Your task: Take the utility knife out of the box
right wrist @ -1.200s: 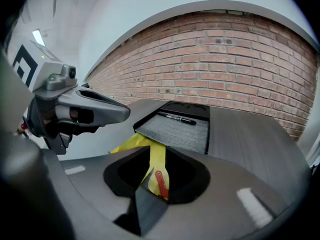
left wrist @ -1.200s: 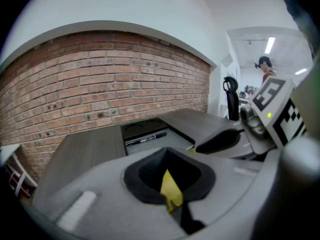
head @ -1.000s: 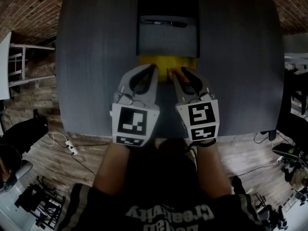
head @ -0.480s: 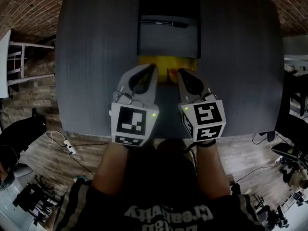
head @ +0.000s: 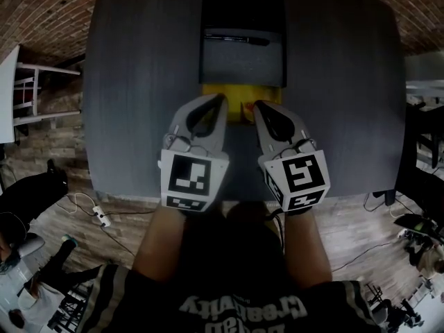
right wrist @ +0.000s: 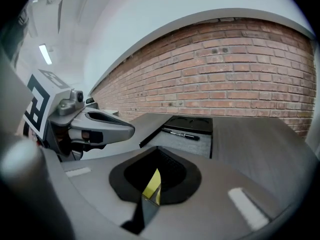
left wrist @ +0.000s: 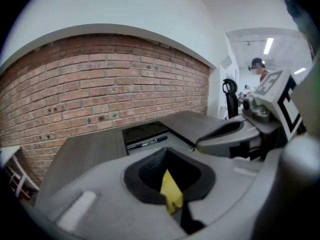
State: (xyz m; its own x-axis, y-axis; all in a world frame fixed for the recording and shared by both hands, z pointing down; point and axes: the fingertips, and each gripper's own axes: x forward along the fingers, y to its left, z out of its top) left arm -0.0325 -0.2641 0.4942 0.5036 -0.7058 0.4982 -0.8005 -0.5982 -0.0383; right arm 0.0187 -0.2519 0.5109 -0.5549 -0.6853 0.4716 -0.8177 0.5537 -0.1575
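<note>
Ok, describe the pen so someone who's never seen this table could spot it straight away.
Start at the dark grey table, then find the open black case toward its far edge. The pen lies crosswise where the case's black half meets its grey foam half. It is the only slim black stick, unlike the yellow item nearer the person.

Right gripper (right wrist: 159,153) jaws closed together, thin yellow sliver (right wrist: 153,185) showing in the slit between them, unclear if pinched. Left gripper (right wrist: 127,130) just beside at left. Ahead on dark table (right wrist: 250,149): open black box (right wrist: 172,146), grey foam lining, black marker (right wrist: 182,134) lying inside. Brick wall (right wrist: 225,79) behind.
</note>
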